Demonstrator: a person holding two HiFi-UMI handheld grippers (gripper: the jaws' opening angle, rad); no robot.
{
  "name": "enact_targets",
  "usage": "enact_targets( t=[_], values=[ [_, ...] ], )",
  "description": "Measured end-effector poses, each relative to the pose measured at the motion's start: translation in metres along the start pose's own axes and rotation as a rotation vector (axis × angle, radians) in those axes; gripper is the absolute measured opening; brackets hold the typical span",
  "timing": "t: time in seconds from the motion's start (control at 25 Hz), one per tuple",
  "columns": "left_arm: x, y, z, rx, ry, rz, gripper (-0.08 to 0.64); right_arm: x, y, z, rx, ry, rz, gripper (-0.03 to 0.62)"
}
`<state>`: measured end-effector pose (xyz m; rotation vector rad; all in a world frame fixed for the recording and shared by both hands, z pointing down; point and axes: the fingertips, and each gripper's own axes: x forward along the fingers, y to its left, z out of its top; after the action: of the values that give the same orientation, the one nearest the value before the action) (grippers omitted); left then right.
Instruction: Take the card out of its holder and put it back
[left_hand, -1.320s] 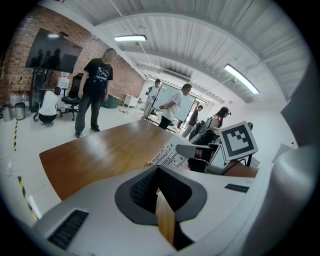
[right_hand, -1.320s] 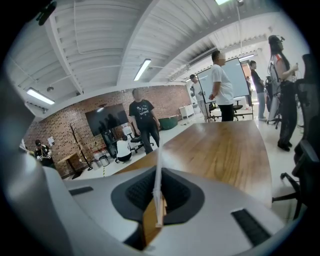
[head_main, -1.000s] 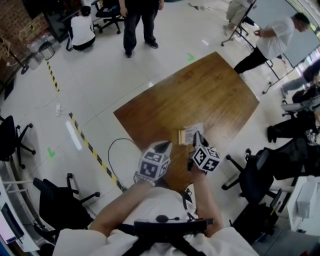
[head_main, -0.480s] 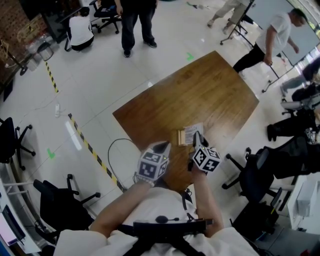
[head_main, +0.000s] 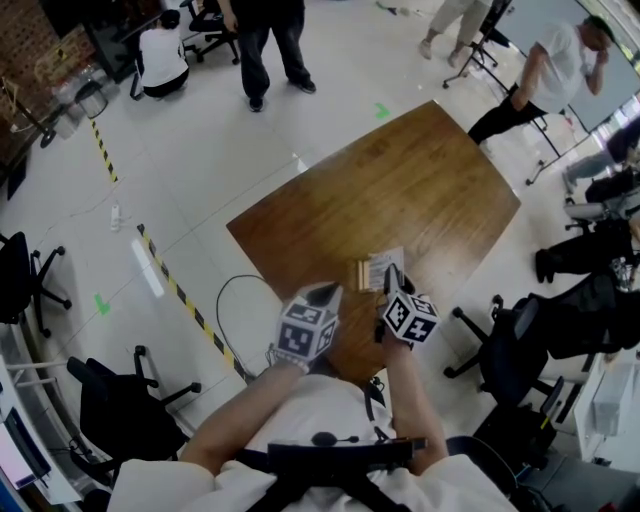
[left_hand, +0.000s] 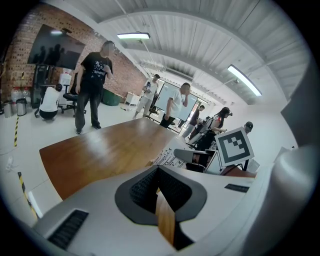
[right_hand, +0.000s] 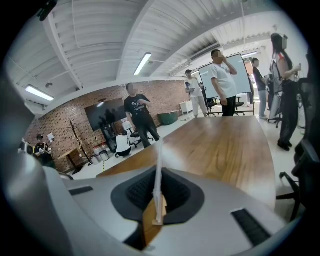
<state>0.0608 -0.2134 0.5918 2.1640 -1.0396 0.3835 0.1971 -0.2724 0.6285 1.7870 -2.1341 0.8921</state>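
Note:
A white printed card (head_main: 385, 264) stands by its small wooden holder (head_main: 360, 272) near the front edge of the brown table (head_main: 400, 190). My right gripper (head_main: 394, 279) is at the card. In the right gripper view the card (right_hand: 158, 175) runs edge-on between the pads and the jaws are shut on it; a bit of pale wood (right_hand: 161, 209) shows at its base. My left gripper (head_main: 327, 294) hangs just left of the holder, shut, with nothing in it (left_hand: 157, 186). From the left gripper view I see the card (left_hand: 167, 157) and the right gripper's marker cube (left_hand: 233, 146).
Several people stand or walk on the floor beyond the table, one (head_main: 268, 40) at the far side and one (head_main: 545, 80) at the right. Black office chairs (head_main: 520, 350) crowd the right side and another chair (head_main: 120, 395) sits at my left. A cable (head_main: 225, 300) loops on the floor.
Both grippers and the card have stayed where they were. Only the people in the background have shifted.

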Motion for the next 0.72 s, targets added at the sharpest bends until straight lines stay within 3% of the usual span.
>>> enact_targets(
  t=[0.72],
  values=[
    [-0.001,0.015,-0.003,-0.027,0.016,0.021,-0.003,0.027,0.003,-0.03,-0.023,0.079,-0.012,0.023]
  ],
)
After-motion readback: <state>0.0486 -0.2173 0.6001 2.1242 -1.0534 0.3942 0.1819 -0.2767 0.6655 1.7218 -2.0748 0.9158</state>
